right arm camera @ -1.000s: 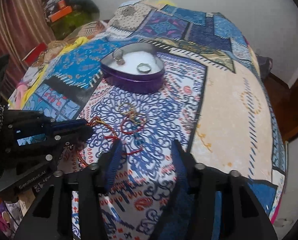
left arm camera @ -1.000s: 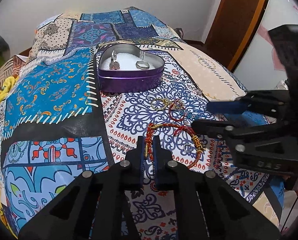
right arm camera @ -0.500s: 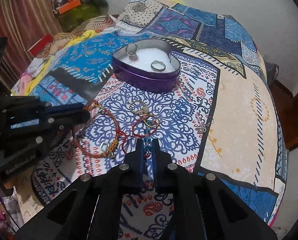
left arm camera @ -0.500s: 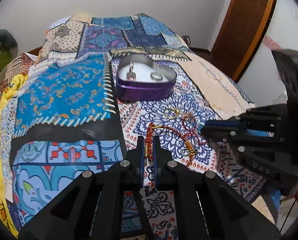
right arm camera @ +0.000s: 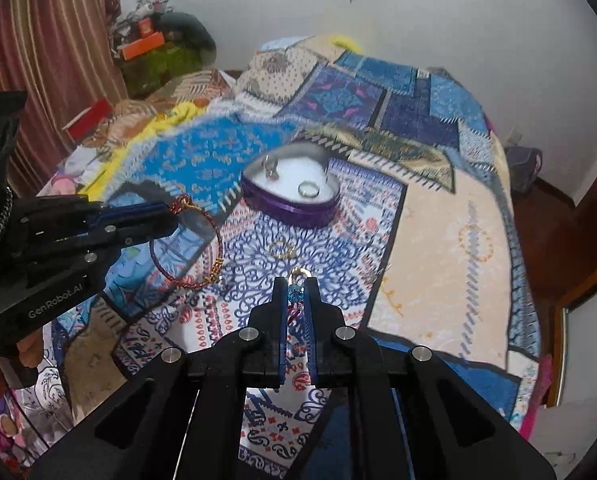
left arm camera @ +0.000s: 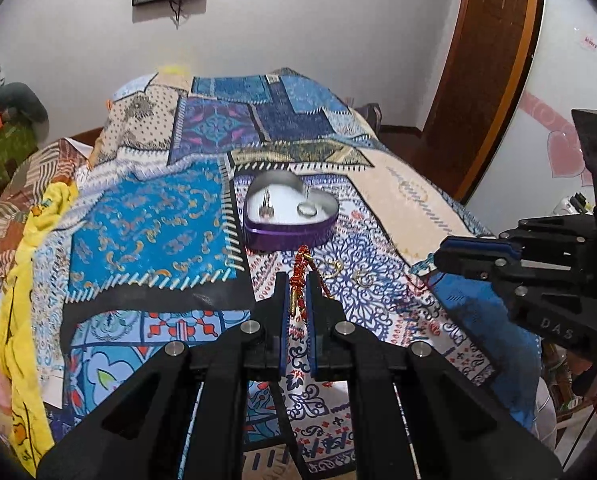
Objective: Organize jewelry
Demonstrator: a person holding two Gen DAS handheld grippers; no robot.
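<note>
Two pieces are held at once, so the step in hand is judged to be the carry toward the tin. At the left of the right wrist view, the left claw [right arm camera: 170, 210] is seen clamped on a red and gold bangle [right arm camera: 194, 254], which hangs clear of the bedspread [right arm camera: 438, 240]. Toward the middle, the purple heart-shaped tin [right arm camera: 290, 208] sits open on the bed in the upper centre, with a ring [right arm camera: 309, 189] and a second silvery piece [right arm camera: 270, 168] already inside. Below it, the right claw [right arm camera: 295, 294] is closed on a small item with a blue bead [right arm camera: 294, 293]. Gold earrings [right arm camera: 282, 249] are left on the bed between claw and tin. Next, each claw would need to be brought over the tin's open top and released there.
</note>
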